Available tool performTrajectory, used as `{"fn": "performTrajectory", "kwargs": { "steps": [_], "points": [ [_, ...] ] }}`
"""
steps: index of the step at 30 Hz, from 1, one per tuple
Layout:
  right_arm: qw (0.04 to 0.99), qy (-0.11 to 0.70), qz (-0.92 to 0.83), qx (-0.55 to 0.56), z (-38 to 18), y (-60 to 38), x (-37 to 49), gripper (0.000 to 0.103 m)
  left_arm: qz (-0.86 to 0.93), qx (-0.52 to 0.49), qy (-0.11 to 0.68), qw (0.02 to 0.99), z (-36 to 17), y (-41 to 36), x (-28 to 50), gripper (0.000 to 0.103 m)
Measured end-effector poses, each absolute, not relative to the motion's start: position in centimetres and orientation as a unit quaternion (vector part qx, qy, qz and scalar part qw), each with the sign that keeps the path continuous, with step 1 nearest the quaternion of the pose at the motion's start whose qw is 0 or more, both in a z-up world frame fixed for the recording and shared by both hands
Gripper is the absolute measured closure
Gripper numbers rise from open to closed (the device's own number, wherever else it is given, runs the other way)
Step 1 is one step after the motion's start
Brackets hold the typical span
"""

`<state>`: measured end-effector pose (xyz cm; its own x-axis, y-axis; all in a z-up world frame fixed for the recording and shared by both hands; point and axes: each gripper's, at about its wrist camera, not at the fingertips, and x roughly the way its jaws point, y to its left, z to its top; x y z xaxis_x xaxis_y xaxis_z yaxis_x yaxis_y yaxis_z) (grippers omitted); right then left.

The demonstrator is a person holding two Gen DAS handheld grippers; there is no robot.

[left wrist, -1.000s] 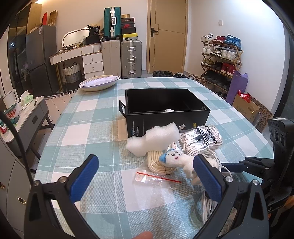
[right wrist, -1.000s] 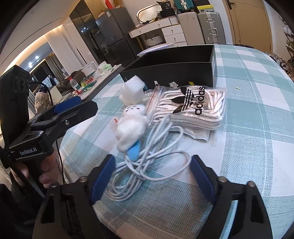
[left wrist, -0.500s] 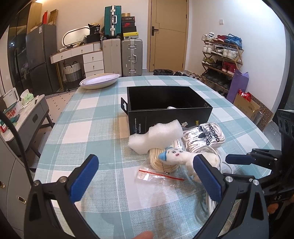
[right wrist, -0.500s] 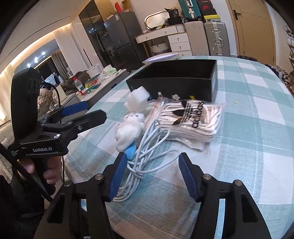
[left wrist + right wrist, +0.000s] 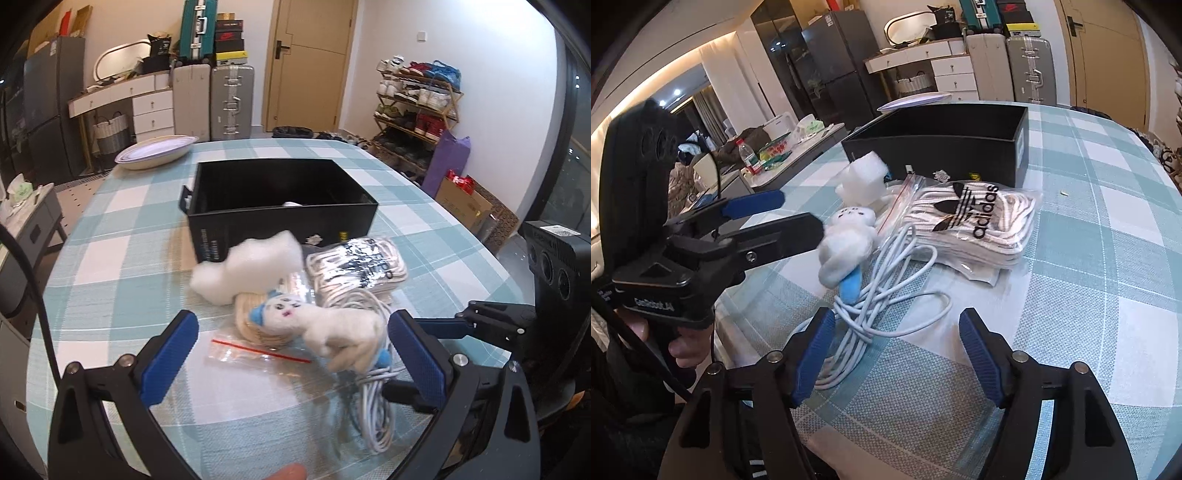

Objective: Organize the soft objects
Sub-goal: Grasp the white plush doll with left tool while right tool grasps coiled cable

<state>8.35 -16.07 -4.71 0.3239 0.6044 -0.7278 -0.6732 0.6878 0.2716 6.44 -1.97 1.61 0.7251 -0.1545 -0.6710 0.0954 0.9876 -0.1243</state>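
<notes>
A white plush toy (image 5: 325, 325) with blue ends lies on a zip bag of cream cord (image 5: 258, 328), and also shows in the right wrist view (image 5: 846, 247). A white foam block (image 5: 247, 269) sits behind it by the black box (image 5: 280, 210). A bag of Adidas socks (image 5: 975, 225) and a coiled white cable (image 5: 882, 291) lie to the right. My left gripper (image 5: 291, 358) is open, its jaws on either side of the plush. My right gripper (image 5: 897, 354) is open over the cable.
A stack of plates (image 5: 157, 157) sits at the table's far left corner. The checked tablecloth (image 5: 1108, 258) covers a rounded table. Suitcases, drawers and a shoe rack stand beyond it. A small white item lies inside the black box.
My left gripper has moved forward and right, closer to the plush. My right gripper's jaws have narrowed and it has drawn back a little from the cable.
</notes>
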Motion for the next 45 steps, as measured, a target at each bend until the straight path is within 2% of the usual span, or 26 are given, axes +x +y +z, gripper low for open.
{"fn": "performTrajectory", "kwargs": {
  "steps": [13, 19, 21, 28, 30, 36, 45],
  "points": [
    [0.811, 0.431, 0.395, -0.044, -5.0, -15.8, 8.4, 0.031, -0.114, -0.076, 0.408, 0.903, -1.0, -1.9, 8.8, 0.002],
    [0.810, 0.431, 0.396, -0.043, -5.0, -15.9, 8.4, 0.031, -0.135, -0.087, 0.402, 0.901, -0.9, -1.5, 8.6, 0.021],
    [0.810, 0.431, 0.396, -0.042, -5.0, -15.9, 8.4, 0.031, -0.144, -0.083, 0.403, 0.900, -0.9, -1.6, 8.3, 0.045],
    [0.807, 0.432, 0.401, -0.040, -5.0, -15.6, 8.4, 0.031, -0.139, -0.077, 0.407, 0.900, -1.0, -1.7, 8.1, 0.047],
    [0.806, 0.432, 0.403, -0.040, -5.0, -15.5, 8.4, 0.031, -0.140, -0.075, 0.409, 0.899, -1.1, -1.7, 8.2, 0.060],
    [0.802, 0.435, 0.408, -0.036, -5.3, -15.2, 8.5, 0.031, -0.138, -0.073, 0.393, 0.906, -0.6, -1.5, 7.5, 0.065],
    [0.790, 0.444, 0.422, 0.013, -5.7, -14.9, 9.1, 0.031, -0.113, -0.045, 0.355, 0.927, 1.6, -0.7, 5.2, 0.065]
  ]
}}
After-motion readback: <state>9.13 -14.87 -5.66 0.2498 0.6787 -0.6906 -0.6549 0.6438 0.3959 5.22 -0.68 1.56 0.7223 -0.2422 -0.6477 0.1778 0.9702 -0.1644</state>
